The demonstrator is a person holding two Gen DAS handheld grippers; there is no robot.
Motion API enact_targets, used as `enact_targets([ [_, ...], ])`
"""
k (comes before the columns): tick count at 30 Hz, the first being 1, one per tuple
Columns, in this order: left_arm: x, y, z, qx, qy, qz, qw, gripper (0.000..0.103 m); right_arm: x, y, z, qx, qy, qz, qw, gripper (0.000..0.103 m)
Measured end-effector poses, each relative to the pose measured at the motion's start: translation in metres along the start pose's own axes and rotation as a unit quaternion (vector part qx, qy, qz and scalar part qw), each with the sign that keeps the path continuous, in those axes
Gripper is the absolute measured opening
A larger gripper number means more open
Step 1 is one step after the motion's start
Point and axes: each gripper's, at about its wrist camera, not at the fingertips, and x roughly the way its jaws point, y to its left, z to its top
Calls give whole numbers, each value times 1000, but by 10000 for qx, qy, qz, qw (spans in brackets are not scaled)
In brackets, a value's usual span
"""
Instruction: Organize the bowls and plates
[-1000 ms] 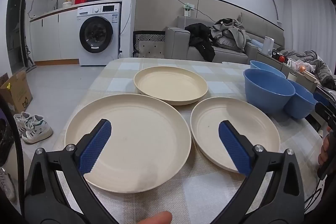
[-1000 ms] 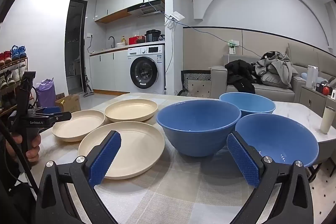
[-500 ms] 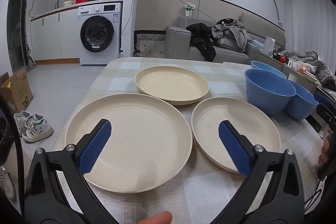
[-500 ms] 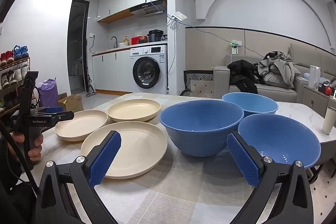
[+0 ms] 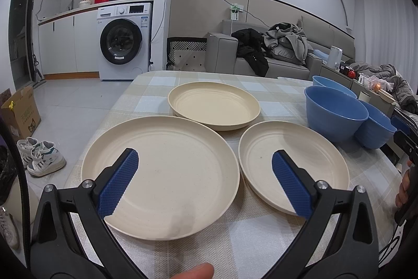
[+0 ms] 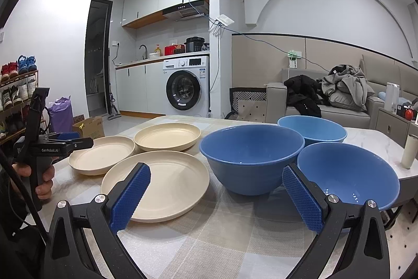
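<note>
Three cream plates lie on the checked table: a large one (image 5: 167, 174) at the near left, a smaller one (image 5: 292, 164) to its right and a deeper one (image 5: 214, 106) behind. Three blue bowls stand to the right: a big one (image 6: 250, 158), one behind it (image 6: 312, 130) and one (image 6: 347, 174) at the near table edge. My left gripper (image 5: 205, 169) is open and empty, low over the near edge of the large plate. My right gripper (image 6: 215, 187) is open and empty, in front of the big bowl.
The table (image 6: 222, 234) has a checked cloth. A white cup (image 6: 409, 154) stands at its far right edge. My left gripper and hand show in the right wrist view (image 6: 52, 145) at the table's left side. A sofa with clothes (image 5: 282, 49) lies beyond.
Both grippers have drifted slightly closer to the table; plates and bowls have not moved. Both stay open.
</note>
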Motion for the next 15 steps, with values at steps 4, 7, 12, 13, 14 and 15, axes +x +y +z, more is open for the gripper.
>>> enact_targets([
  [4, 0, 0, 0, -5, -2, 1, 10000, 102, -1, -1, 0, -5, 2, 1, 10000, 103],
  [7, 0, 0, 0, -4, 5, -1, 10000, 102, -1, -1, 0, -2, 3, 2, 10000, 103],
  [12, 0, 0, 0, -6, 6, 1, 10000, 102, -1, -1, 0, 1, 0, 3, 10000, 103],
  [13, 0, 0, 0, -7, 7, 2, 10000, 102, -1, -1, 0, 1, 2, 3, 10000, 103],
  [14, 0, 0, 0, -9, 4, -4, 10000, 102, -1, -1, 0, 1, 0, 3, 10000, 103],
  [15, 0, 0, 0, -9, 4, -3, 10000, 102, -1, -1, 0, 2, -1, 4, 10000, 103],
])
